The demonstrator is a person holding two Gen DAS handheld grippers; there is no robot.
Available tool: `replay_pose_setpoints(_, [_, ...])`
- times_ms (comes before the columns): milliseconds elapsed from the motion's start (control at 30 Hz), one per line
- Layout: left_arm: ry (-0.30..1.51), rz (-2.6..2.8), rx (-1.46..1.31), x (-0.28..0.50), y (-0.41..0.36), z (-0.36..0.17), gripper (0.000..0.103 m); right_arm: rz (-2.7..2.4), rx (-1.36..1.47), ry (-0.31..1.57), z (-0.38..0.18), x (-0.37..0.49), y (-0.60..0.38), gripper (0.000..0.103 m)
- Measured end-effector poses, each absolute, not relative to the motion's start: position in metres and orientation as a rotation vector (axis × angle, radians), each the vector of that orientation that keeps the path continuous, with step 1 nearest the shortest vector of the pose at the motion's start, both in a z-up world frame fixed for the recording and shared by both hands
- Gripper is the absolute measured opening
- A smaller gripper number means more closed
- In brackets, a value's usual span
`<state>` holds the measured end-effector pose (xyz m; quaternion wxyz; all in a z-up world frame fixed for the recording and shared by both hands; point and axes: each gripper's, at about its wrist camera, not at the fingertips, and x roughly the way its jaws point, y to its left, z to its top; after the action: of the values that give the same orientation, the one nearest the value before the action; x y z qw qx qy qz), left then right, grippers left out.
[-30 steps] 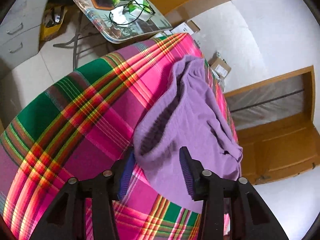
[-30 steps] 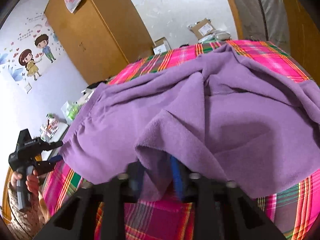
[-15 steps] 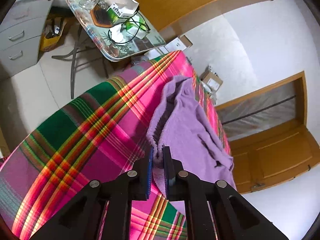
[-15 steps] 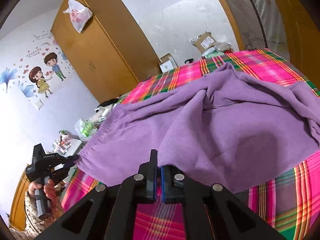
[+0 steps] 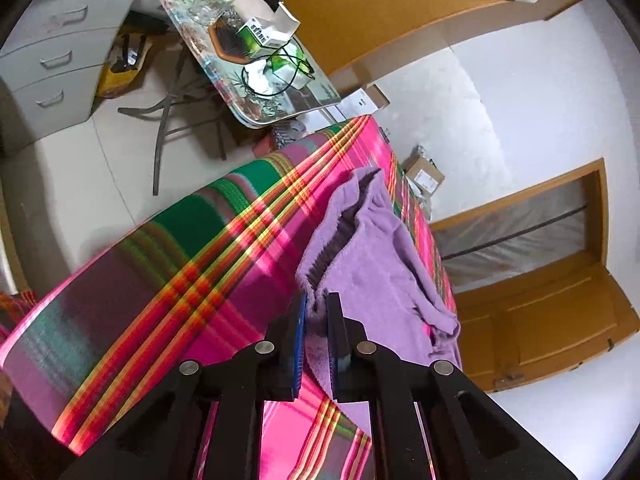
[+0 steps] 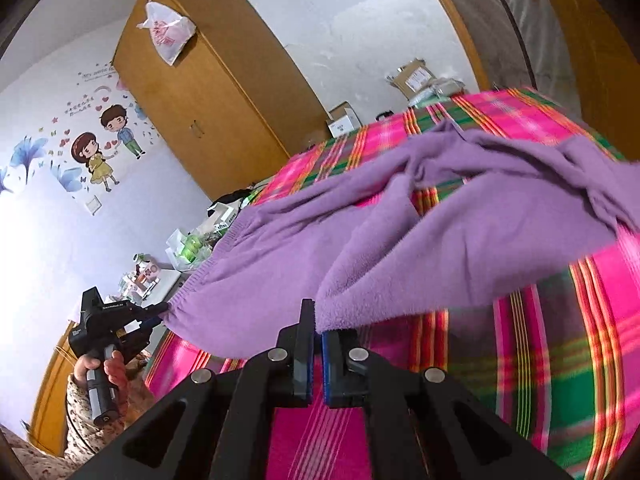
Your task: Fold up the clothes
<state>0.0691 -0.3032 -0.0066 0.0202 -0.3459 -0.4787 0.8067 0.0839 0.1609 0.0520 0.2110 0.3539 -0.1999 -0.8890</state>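
Both claws are clamped on the same purple fleece garment (image 6: 460,240). Seen from its own camera, the left claw (image 5: 317,322) has its two fingers drawn nearly together on a corner of the ribbed waistband, with purple cloth pinched between the blue pads. The right claw (image 6: 316,344) likewise has its fingers close together on a fold of the fleece edge, which rises from between the pads. The garment lies crumpled across a surface covered by a pink, green and orange plaid cloth (image 5: 192,264); whether that surface is a bed or a worktop cannot be told. From the right wrist view the fabric is stretched between the two grips, and the plaid cloth shows through a gap in the middle of the garment. In that same view the left claw appears far to the left, held by a hand (image 6: 105,372) in a patterned sleeve. Beyond the plaid cloth stand a wooden wardrobe (image 6: 216,92) with a plastic bag (image 6: 166,32) on top, a cluttered folding table (image 5: 248,60) and a grey drawer unit (image 5: 52,60).
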Motion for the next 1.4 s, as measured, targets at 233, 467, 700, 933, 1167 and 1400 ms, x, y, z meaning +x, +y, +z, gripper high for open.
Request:
replay_pose_setpoints(233, [-1.48,2.497,-1.073,0.094,-0.301,-0.007,0.01,-2.443,1.03,-0.638,0.038,0.103,0.176,0.003])
replay_pose_setpoints(467, [-1.471,2.558,-1.065,0.112,-0.305,-0.007,0.01,-2.407,1.111,-0.65,0.024,0.106,0.185,0.003])
replay_pose_setpoints(700, [-1.408,2.654,-1.053,0.117,-0.309,-0.001,0.002,-2.396,1.177,-0.611,0.011,0.105,0.193,0.004])
replay_pose_setpoints(933, [-1.207,2.684,-1.049,0.107,-0.277,0.02,0.006,-2.577,1.113,-0.609,0.021,0.116,0.237,0.009])
replay_pose_setpoints(1167, [-0.992,2.654,-1.102,0.085,-0.228,0.032,0.013,-2.772,1.151,-0.638,0.015,0.11,0.291,0.01])
replay_pose_setpoints(1400, [-0.815,2.513,-1.172,0.044,-0.157,0.035,0.014,-2.914,1.167,-0.493,0.023,0.089,0.322,0.023])
